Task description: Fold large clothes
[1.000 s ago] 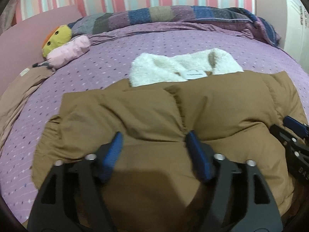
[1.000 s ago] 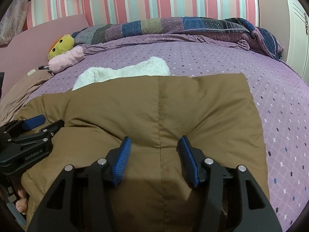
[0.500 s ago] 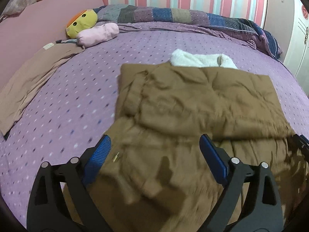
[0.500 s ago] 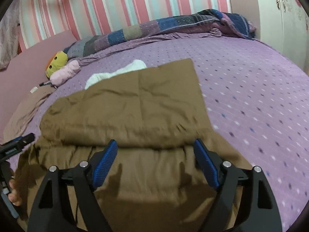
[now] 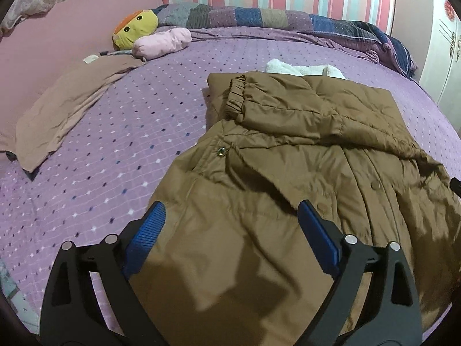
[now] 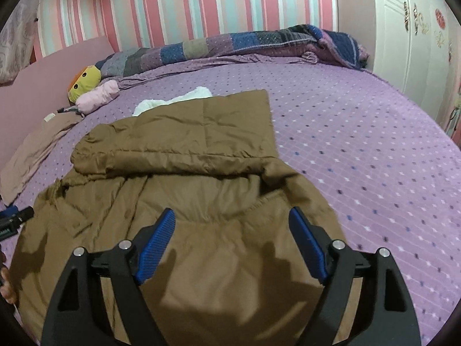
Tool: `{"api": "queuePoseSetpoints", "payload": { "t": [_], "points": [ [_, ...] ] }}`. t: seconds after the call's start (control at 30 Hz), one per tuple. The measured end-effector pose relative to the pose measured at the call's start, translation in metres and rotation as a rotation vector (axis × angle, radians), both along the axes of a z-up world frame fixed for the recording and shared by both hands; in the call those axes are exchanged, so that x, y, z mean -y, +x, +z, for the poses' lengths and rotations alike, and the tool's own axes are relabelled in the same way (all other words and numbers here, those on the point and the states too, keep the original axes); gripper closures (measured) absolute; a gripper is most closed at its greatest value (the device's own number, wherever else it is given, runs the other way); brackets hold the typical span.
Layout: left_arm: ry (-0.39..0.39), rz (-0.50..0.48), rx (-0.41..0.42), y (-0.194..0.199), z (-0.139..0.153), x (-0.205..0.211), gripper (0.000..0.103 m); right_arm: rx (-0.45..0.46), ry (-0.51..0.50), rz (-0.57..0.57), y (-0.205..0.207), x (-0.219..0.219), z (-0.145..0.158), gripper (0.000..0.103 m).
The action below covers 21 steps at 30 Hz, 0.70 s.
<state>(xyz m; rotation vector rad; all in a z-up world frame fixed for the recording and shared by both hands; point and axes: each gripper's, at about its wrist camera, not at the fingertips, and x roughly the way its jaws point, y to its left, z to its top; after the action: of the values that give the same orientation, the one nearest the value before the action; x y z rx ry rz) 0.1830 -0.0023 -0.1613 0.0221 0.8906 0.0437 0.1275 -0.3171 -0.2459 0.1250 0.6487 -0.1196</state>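
A large brown padded coat (image 5: pixel 288 150) lies spread on the purple bed (image 5: pixel 129 132). A sleeve with an elastic cuff is folded across its upper part, and white fleece lining (image 5: pixel 302 69) peeks out at the far end. My left gripper (image 5: pixel 230 206) hovers open over the coat's near left part, with nothing between its blue pads. In the right wrist view the coat (image 6: pixel 201 144) shows a folded band across it. My right gripper (image 6: pixel 232 212) is open above the near right part and holds nothing. The left gripper's black tip (image 6: pixel 15 217) shows at the left edge.
A yellow plush toy (image 5: pixel 135 27) and a pink roll (image 5: pixel 161 43) lie at the far left by the pink headboard (image 5: pixel 57 43). A tan cloth (image 5: pixel 66 101) lies on the left side. A patchwork quilt (image 5: pixel 259 18) runs along the striped wall. A white wardrobe (image 6: pixel 409 43) stands on the right.
Both grippers have drawn back from the folded upper part toward the coat's near end and risen a little. Their jaws stand wider apart. The folded part stays lying on the coat.
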Motion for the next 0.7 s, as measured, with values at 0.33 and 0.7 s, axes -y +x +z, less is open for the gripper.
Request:
{"api": "queuePoseSetpoints", "payload": {
  "t": [0.33,0.7],
  "points": [
    [-0.021,0.003,-0.021,-0.043,-0.002,-0.019,0.006,-0.019,-0.003,-0.129,-0.056,0.031,-0.013,0.018],
    [-0.003,0.024,-0.072,-0.069,-0.017,-0.043,0.003,-0.044,-0.031,-0.119,-0.085,0.026,-0.020,0.005]
  ]
}}
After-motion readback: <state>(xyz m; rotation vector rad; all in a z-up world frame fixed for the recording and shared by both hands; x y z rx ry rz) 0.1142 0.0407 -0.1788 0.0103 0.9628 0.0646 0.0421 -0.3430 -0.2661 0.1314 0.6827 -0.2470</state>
